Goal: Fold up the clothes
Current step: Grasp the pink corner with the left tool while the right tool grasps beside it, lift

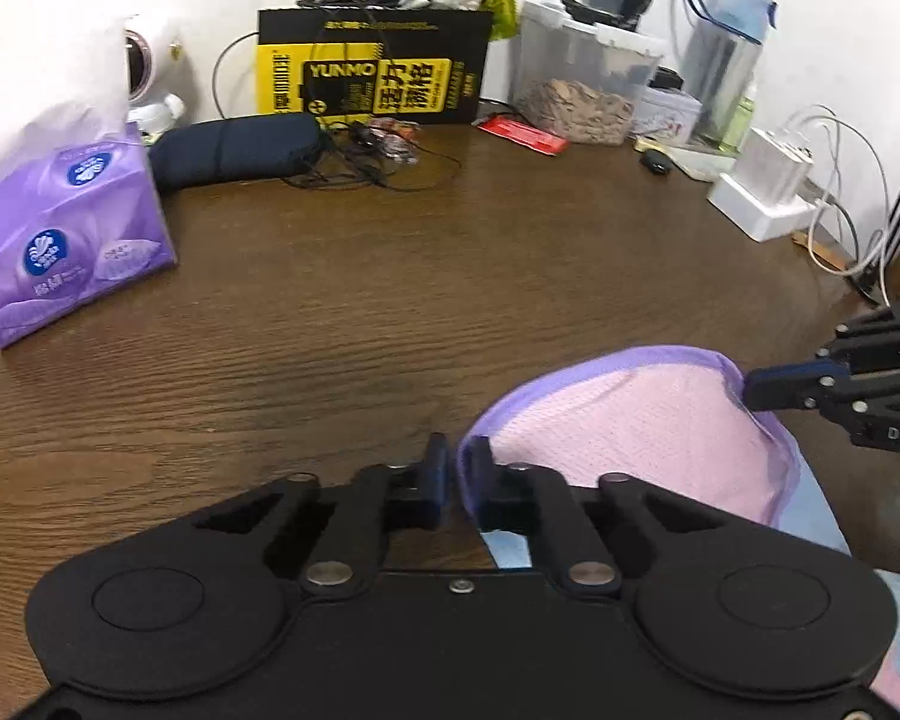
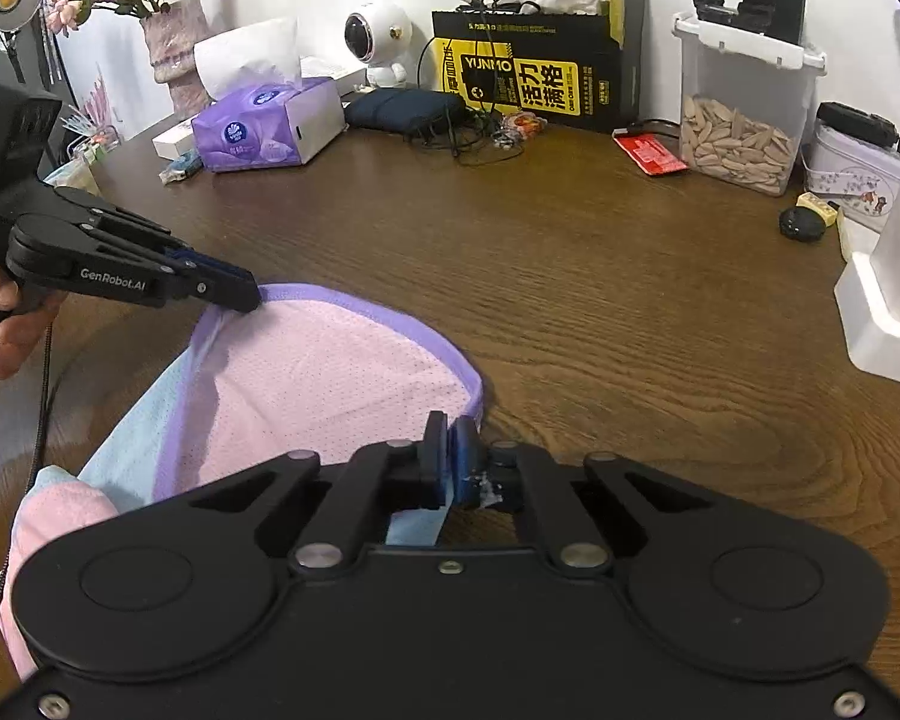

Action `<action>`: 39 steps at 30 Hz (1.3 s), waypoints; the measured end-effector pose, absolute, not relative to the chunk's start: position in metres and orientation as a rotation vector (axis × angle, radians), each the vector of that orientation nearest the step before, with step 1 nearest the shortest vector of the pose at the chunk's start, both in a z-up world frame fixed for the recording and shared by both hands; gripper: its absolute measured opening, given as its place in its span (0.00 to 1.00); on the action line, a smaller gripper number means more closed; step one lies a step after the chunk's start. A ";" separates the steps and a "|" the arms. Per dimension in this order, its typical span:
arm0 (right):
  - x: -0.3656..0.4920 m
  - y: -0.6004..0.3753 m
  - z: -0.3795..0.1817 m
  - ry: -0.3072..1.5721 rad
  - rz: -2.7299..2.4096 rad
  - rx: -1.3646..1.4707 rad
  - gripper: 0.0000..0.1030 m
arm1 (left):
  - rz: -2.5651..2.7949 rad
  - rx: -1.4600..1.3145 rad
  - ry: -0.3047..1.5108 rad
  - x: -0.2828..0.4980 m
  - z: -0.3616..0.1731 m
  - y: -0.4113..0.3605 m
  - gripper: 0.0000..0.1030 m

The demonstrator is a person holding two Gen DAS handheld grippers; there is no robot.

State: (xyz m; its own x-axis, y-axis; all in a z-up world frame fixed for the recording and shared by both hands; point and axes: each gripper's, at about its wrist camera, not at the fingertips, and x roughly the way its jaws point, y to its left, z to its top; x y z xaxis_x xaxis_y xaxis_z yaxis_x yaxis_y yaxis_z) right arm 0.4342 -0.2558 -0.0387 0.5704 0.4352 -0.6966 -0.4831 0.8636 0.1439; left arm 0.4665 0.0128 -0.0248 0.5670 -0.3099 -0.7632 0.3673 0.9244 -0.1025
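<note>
Where both jaws pinch, pink garment's [image 2: 330, 372] purple hem [image 1: 600, 360]

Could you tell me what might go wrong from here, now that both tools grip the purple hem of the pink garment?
1. Both the left tool and the right tool pinch only the thin purple hem of the garment, so it could slip out when lifted.
2. The loose cables and tissue box lie ahead on the table; a fold swung forward might snag or push them.
</note>
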 end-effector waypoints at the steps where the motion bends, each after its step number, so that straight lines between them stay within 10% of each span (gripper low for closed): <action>1: 0.433 -0.255 -0.038 0.794 0.536 -0.065 0.04 | -0.395 0.067 0.879 0.466 -0.024 0.013 0.02; 23: 0.295 -0.290 0.037 0.401 0.722 -0.148 0.03 | -0.539 0.109 0.607 0.305 0.058 0.014 0.02; 34: 0.213 -0.276 -0.004 0.502 0.901 -0.343 0.05 | -0.573 0.096 0.717 0.221 -0.014 0.008 0.02; 39: 0.190 -0.266 -0.012 0.567 0.931 -0.422 0.21 | -0.586 0.099 0.712 0.202 -0.023 0.019 0.04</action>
State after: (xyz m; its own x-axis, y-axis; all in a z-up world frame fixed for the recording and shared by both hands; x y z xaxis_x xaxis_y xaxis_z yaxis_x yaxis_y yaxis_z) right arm 0.1898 -0.2661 -0.0116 0.4704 0.6267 -0.6213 -0.8396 0.5345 -0.0967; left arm 0.2023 0.0190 -0.0226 0.6042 -0.4733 -0.6410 0.5386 0.8355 -0.1092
